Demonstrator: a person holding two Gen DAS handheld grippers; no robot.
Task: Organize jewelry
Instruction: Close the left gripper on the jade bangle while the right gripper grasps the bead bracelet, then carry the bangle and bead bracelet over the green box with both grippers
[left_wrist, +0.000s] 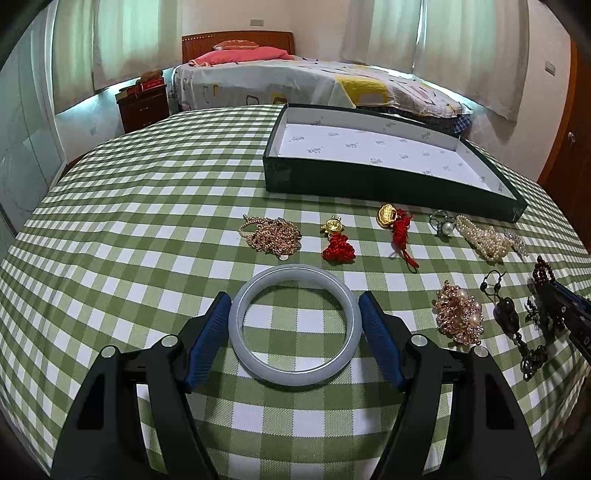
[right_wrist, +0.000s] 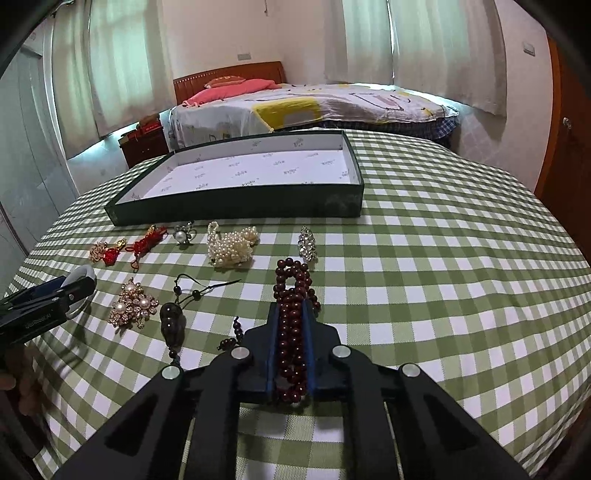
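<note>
A counter (left_wrist: 147, 206) is covered with a green-and-white checked cloth. A shallow dark green box (left_wrist: 369, 181) with a white printed lining is set toward its far side. In front of the box, a gold chain pile (left_wrist: 271, 234), two gold charms on red cords (left_wrist: 336, 240), a pearl ring (left_wrist: 443, 223) and a pearl strand (left_wrist: 484, 240) are laid in a row. Nearer, a pale bangle (left_wrist: 295, 325), a rose-gold brooch (left_wrist: 460, 314) and a dark beaded pendant (left_wrist: 508, 314) are laid on the cloth.

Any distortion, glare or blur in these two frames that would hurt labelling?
Left wrist view: strong fisheye bowing of the tablecloth and box, dark vignette in the corners; bangle sharp, faint sheen on its rim. Right wrist view: same bowing; curtains bright from backlight; beads in focus; left gripper dim at the frame edge.
</note>
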